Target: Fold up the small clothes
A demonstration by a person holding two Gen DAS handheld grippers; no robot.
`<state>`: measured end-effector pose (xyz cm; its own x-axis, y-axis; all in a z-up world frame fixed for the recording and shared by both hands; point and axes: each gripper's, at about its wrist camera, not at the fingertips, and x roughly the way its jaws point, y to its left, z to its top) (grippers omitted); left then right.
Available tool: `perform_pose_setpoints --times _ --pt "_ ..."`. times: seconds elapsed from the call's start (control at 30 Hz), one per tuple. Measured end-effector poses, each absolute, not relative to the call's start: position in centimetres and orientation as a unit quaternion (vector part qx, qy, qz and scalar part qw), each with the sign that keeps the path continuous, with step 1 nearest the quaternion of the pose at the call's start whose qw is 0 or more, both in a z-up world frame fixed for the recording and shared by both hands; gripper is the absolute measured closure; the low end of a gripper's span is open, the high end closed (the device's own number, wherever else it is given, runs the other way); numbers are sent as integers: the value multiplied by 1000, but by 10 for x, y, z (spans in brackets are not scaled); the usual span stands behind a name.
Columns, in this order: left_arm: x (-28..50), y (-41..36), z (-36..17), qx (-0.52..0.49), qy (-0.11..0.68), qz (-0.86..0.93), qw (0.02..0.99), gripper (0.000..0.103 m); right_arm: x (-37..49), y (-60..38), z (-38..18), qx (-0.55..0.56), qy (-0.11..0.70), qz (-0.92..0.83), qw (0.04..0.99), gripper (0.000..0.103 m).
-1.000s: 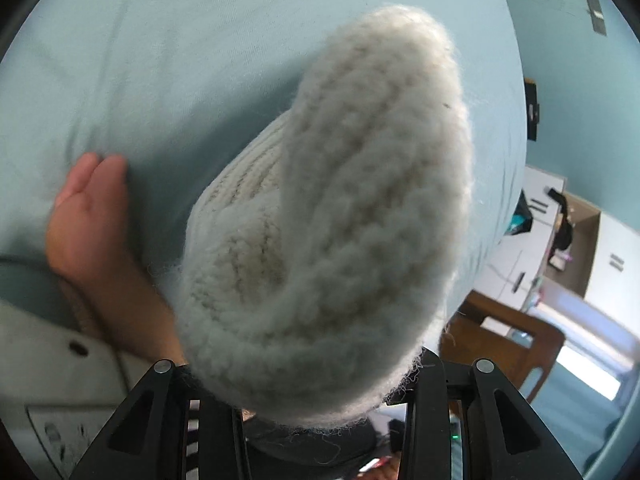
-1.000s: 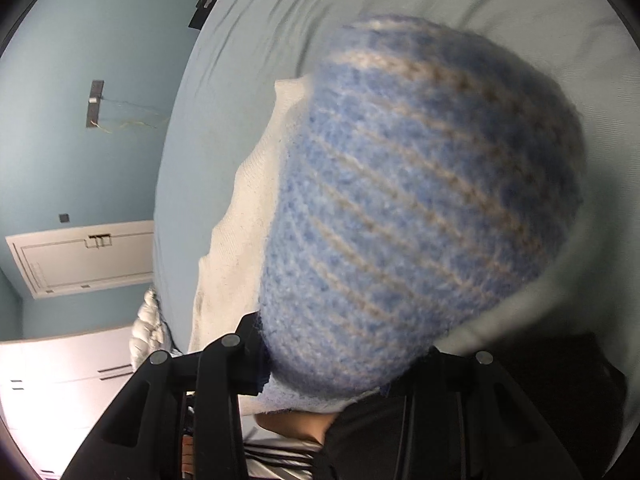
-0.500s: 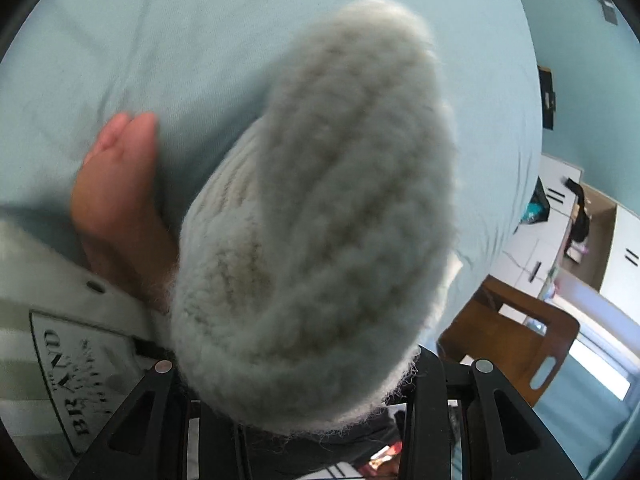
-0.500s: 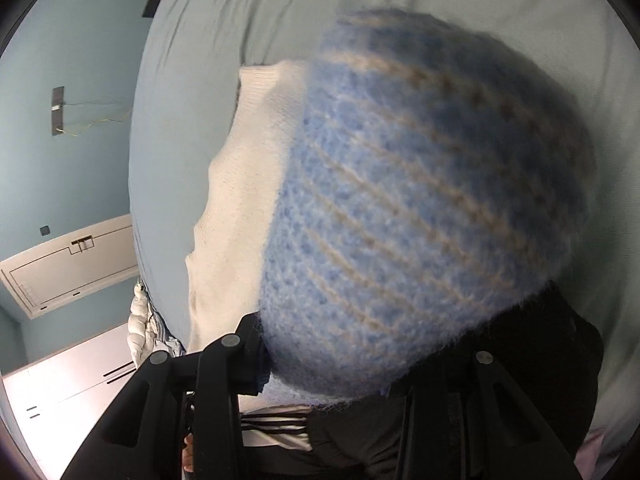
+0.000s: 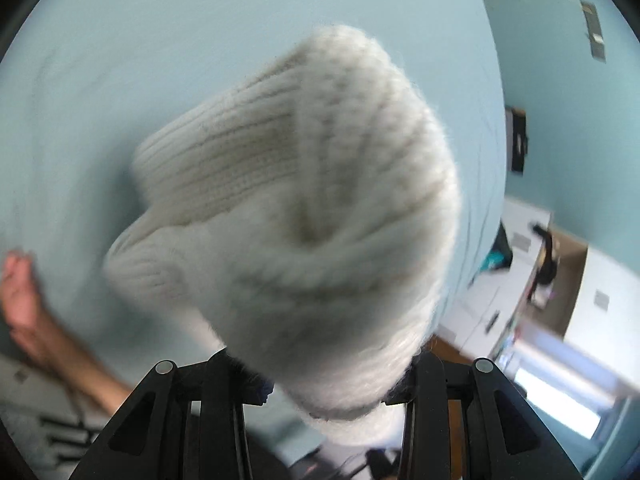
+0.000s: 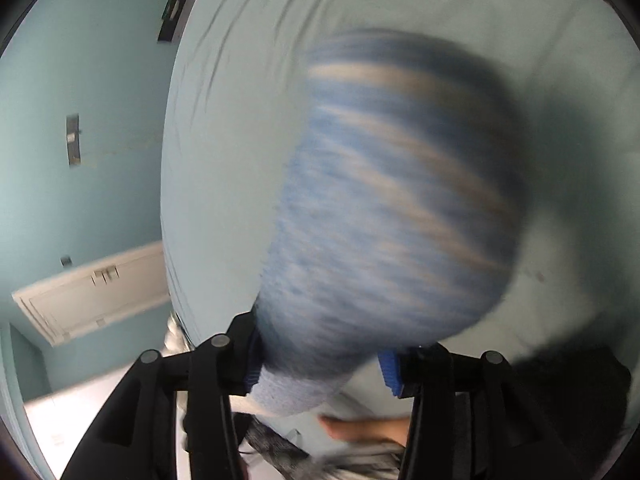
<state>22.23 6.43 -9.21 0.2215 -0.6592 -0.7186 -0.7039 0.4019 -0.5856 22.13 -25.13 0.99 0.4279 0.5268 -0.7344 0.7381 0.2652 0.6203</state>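
A fluffy white ribbed knit (image 5: 304, 208) hangs in front of the left wrist camera over the pale blue bed sheet (image 5: 200, 60). My left gripper (image 5: 328, 384) is shut on its lower edge, with the knit bunched between the jaws. In the right wrist view a blue knit with beige stripes (image 6: 392, 208), badly blurred, hangs between the jaws of my right gripper (image 6: 320, 368). Those jaws are opening: the left pad still touches the knit, while the blue right pad (image 6: 390, 372) stands clear of it with a gap showing.
A person's bare foot (image 5: 20, 292) rests on the sheet at the left edge. White cabinets (image 5: 520, 280) stand beyond the bed on the right. In the right wrist view a black garment (image 6: 580, 380) lies at lower right, and a white wall panel (image 6: 92, 292) is left of the bed.
Both grippers have swept across the bed with their knits. The foot has slid to the left edge and the printed cloth has left view. The right gripper's right pad has come off the blue knit.
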Motion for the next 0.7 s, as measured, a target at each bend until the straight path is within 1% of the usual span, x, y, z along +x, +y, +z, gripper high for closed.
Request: perform_pose_setpoints --times 0.13,0.23,0.3,0.33,0.37,0.4,0.43,0.47,0.5,0.53,0.57,0.63,0.67,0.7 --pt "268 51 -146 -546 621 25 561 67 269 -256 -30 590 522 -108 606 58" --pt "288 42 -163 -539 623 7 567 59 299 -261 -72 596 518 -112 603 55" --pt "300 38 -165 -533 631 -13 563 46 314 -266 -100 595 507 -81 618 54" --pt "300 38 -166 -547 628 -18 553 42 316 -268 -113 600 493 -57 627 54" --pt "300 44 -167 -572 618 -32 538 32 313 -270 -117 609 477 -40 632 54" --pt "300 44 -165 -582 610 -48 535 27 308 -271 -119 622 457 -26 635 54" --pt "297 40 -166 -580 603 -54 545 27 304 -272 -119 635 443 -13 633 53" --pt "295 44 -148 -552 599 -48 578 25 297 -274 -116 645 434 4 629 53" --pt "292 46 -136 -529 600 -42 598 18 290 -276 -109 653 421 23 629 53" --pt "288 49 -125 -509 598 -37 618 12 281 -279 -97 654 403 36 639 50" --pt "282 52 -111 -493 587 -38 641 3 271 -280 -84 648 384 40 657 47" --pt "272 57 -87 -464 562 -38 684 1 243 -288 -57 616 353 21 704 25" --pt "264 53 -72 -435 558 -21 706 1 231 -288 -48 595 344 1 726 21" --pt "264 55 -73 -416 559 -2 717 1 218 -288 -43 567 346 -30 746 18"
